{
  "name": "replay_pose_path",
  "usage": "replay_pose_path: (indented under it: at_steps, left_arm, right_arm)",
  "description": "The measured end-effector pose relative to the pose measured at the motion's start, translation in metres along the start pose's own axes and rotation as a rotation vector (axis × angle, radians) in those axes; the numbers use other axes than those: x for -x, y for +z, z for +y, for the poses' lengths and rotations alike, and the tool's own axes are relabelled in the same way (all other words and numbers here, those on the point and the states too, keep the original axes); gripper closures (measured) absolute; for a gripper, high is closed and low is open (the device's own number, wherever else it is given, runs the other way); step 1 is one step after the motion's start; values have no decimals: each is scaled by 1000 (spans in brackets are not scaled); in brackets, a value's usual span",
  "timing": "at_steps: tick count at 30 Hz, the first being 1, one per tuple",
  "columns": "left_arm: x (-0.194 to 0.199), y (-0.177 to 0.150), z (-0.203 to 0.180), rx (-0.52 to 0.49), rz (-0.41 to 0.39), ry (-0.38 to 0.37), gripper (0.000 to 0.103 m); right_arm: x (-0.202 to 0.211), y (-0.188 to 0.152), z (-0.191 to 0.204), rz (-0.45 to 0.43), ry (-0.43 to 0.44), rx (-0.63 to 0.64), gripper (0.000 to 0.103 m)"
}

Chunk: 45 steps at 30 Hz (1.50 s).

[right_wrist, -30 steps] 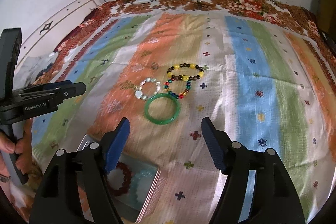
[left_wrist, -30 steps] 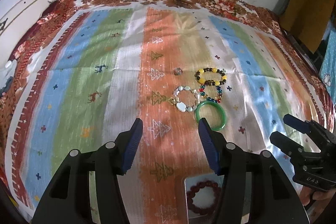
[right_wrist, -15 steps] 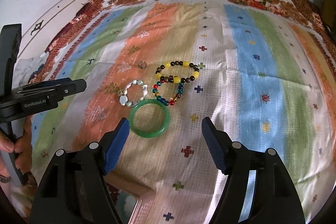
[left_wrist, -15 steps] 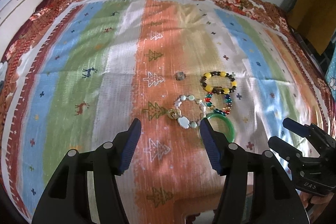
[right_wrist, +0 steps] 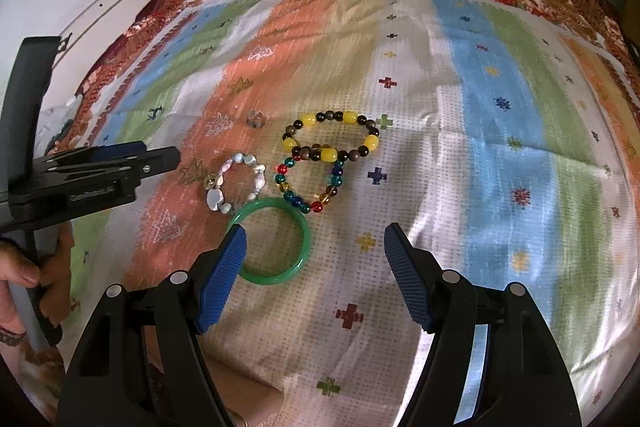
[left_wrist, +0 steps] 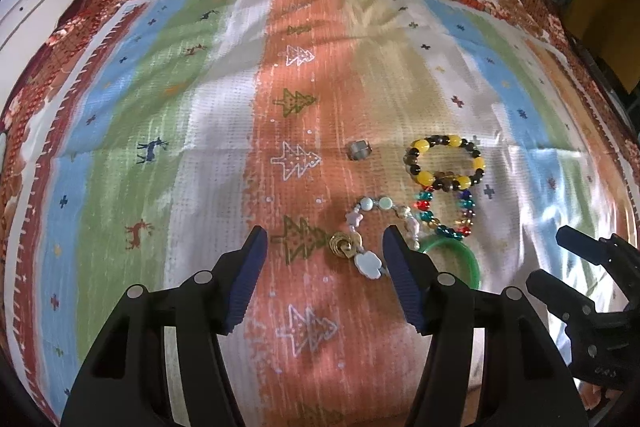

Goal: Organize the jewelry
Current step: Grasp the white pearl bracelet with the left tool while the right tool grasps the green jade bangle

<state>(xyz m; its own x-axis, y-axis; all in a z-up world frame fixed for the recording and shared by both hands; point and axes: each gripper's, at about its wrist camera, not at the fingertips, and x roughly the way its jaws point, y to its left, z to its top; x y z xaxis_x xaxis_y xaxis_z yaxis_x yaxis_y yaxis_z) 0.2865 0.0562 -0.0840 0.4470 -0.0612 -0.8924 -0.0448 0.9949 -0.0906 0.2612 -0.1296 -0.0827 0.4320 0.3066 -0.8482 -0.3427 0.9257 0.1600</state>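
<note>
In the left wrist view, the left tool (left_wrist: 322,247) sits low in the middle of the frame with its two blue fingers spread wide, holding nothing. It hangs over the striped cloth (left_wrist: 160,107) with little trees and deer on it. Between the finger tips lies the pale bracelet (left_wrist: 374,235) made of white and light blue stones (it has a gold charm on its left side). Up and a bit left of it is a small silver ring (left_wrist: 359,149), alone on the orange stripe. To the right sits the yellow and dark bead bracelet (left_wrist: 446,161), touching the colorful glass bead bracelet (left_wrist: 448,215) just below it. The green bangle (left_wrist: 460,255) peeks out from behind the right finger. At the far right edge the right tool (left_wrist: 560,259) shows.

In the right wrist view, the left tool (right_wrist: 132,159) comes in from the left edge, gripped by a hand (right_wrist: 24,283). The right tool (right_wrist: 314,243) is spread wide too, empty, low in the frame. Its left finger covers part of the green bangle (right_wrist: 276,275). The pale bracelet (right_wrist: 236,183), the glass beads (right_wrist: 310,183) and the yellow beads (right_wrist: 332,137) lie just above, close together.
</note>
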Motion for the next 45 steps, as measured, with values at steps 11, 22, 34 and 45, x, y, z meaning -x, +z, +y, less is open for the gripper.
replay_pose_path:
  at_steps: [11,22,34,45]
  left_arm:
    - [-32,10,-6,-38,42,27,43]
    - [-55,16,-10,-48,81,14,43]
    - [-73,16,-13,-71,115,3,43]
    - [-77,16,-3,-63,112,49,86]
  right_arm:
    - [-26,4,-2,53,6,0,32]
    - [-46,6,-1,88,-11,1,32]
    - [-71,4,5,138,-41,44,32]
    - [-75,2,0,147,-103,70,59]
